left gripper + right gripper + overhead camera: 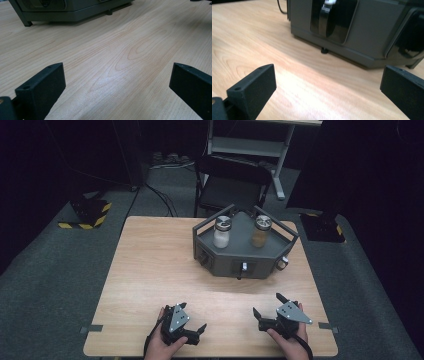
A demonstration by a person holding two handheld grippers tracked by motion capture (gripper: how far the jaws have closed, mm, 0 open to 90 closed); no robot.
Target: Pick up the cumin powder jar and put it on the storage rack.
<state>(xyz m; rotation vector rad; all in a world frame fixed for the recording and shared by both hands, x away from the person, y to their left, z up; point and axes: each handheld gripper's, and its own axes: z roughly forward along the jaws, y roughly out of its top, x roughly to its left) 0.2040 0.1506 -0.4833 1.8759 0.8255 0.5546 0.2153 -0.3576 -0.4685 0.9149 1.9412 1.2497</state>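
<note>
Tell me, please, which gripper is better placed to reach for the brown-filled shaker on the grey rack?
Probably the right gripper: open, it sits on the brown shaker's side and faces the rack. The left gripper, also open, sits nearer the white shaker.

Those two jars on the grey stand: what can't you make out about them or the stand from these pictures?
- White jar, brown jar: high view, too small to identify contents.
- Grey stand: right gripper view, top cut off by the edge.
- Stand's front knobs: high view, too small to read.

Dim dark surroundings; overhead glare on the table (105, 85), gripper views soft
</note>
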